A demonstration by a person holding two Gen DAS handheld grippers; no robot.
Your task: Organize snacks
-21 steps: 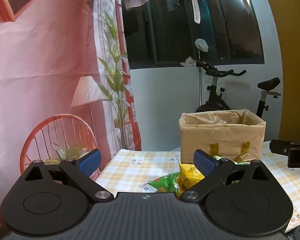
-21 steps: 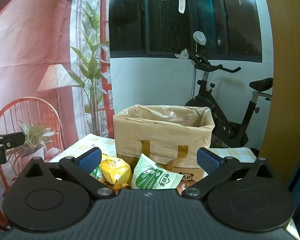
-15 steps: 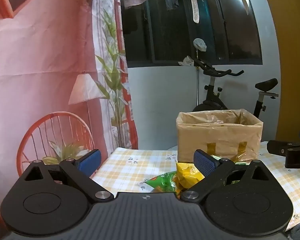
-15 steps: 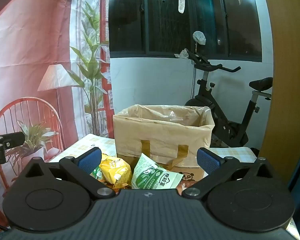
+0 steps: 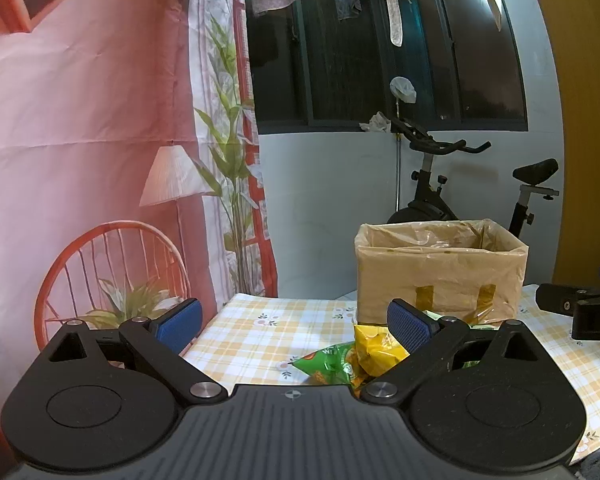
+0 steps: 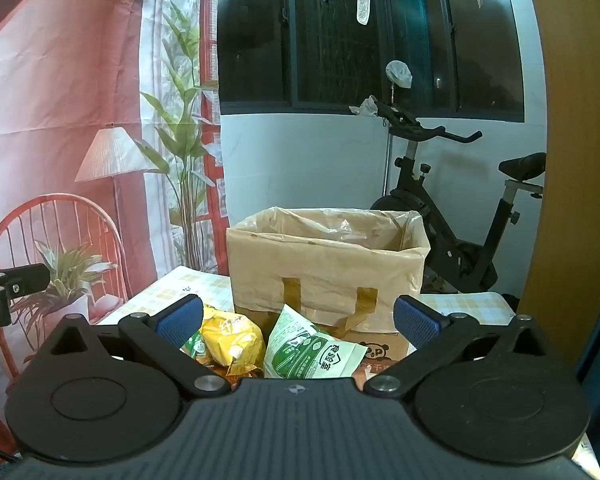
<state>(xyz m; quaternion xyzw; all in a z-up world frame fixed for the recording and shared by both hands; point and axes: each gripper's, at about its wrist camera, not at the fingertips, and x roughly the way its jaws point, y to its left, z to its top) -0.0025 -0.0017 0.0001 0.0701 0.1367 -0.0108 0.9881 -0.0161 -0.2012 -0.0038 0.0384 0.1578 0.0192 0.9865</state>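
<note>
Item 1, left gripper (image 5: 294,322): jaws spread as wide as they go, nothing between the blue pads, nothing held. It hangs over the near left part of the tabletop (image 5: 260,332), tipped a little downward.

Item 2, green bag (image 5: 328,362): lies flat on the checked cloth near the middle of the tabletop, in front of the box. Not gripped.

Item 3, yellow bag (image 5: 376,346): rests partly on the green bag, touching it, just before the box's front wall. Not gripped.

Item 4, white-green pouch (image 6: 312,350): in the right wrist view it leans just right of the yellow bag, close to the box's front; whether it touches the box cannot be told.

Item 5, box (image 5: 440,272): cardboard, lined with clear plastic, open at the top, toward the far edge of the tabletop. Only its inner walls show; what lies on its floor cannot be told, and no snack shows above the rim.

Item 6, right gripper (image 6: 298,322): jaws fully apart, empty, facing the pile and the box behind it.

Status: at least three snacks sit outside the box, none lifted. Judged from this, the sorting is at or near its start; picking up each bag and placing it in the box appears to be left to do.
</note>
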